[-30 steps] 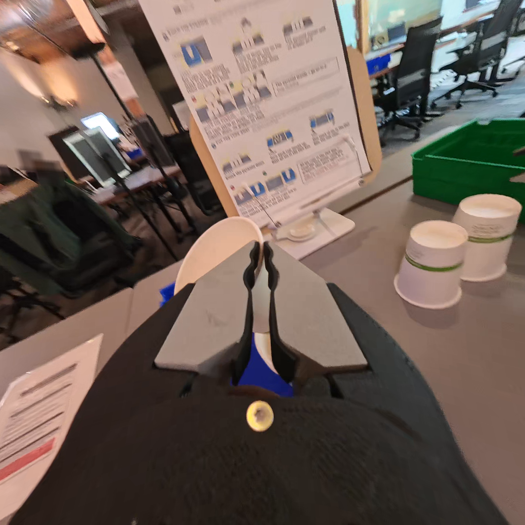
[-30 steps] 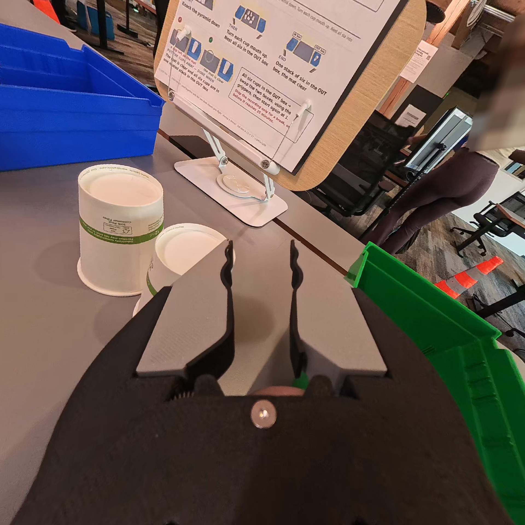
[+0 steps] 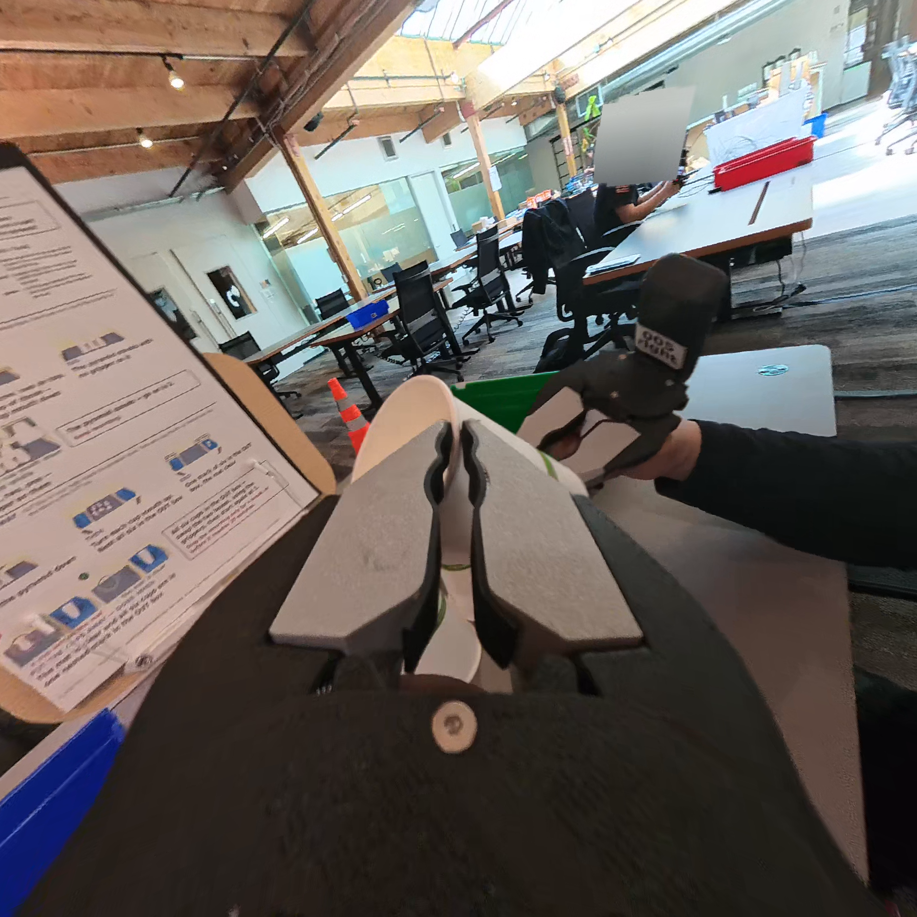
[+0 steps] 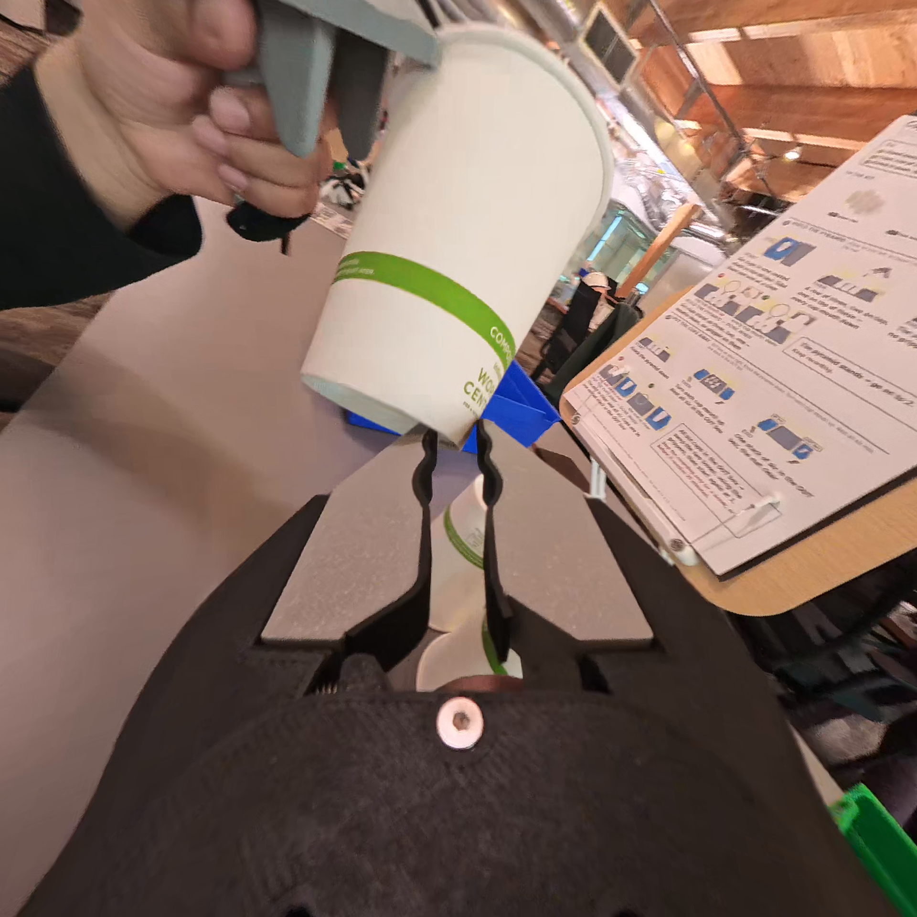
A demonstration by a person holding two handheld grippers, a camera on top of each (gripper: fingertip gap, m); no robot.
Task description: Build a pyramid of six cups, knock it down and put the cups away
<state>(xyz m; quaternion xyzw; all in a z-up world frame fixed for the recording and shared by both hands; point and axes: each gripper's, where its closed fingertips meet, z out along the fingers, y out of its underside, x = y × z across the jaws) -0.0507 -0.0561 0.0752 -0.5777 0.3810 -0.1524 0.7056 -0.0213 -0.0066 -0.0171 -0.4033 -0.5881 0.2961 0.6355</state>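
A white paper cup (image 3: 412, 426) with a green band is held in the air between both grippers. My left gripper (image 3: 456, 431) is shut on its mouth rim. In the right wrist view the cup (image 4: 446, 223) hangs tilted, mouth up and away, with the left gripper (image 4: 426, 49) and a hand at the top. My right gripper (image 4: 455, 434) has its jaws drawn in around the cup's base rim. It also shows in the left wrist view (image 3: 560, 446) at the cup's far end. Two more cups (image 4: 464, 536) stand upside down on the grey table (image 4: 149, 446) beneath.
An instruction board (image 4: 769, 397) on a stand rises beside the cups; it fills the left of the left wrist view (image 3: 124, 422). A blue bin (image 4: 516, 412) lies behind the cup, a green bin (image 4: 873, 838) at the near right. A closed laptop (image 3: 764, 392) lies beyond. The gap from one gripper's tips to the other's is roughly 11 cm.
My left gripper has lifted the cup out over the table and swung right. My right gripper has risen from beside the two standing cups and narrowed its jaws at the cup's base.
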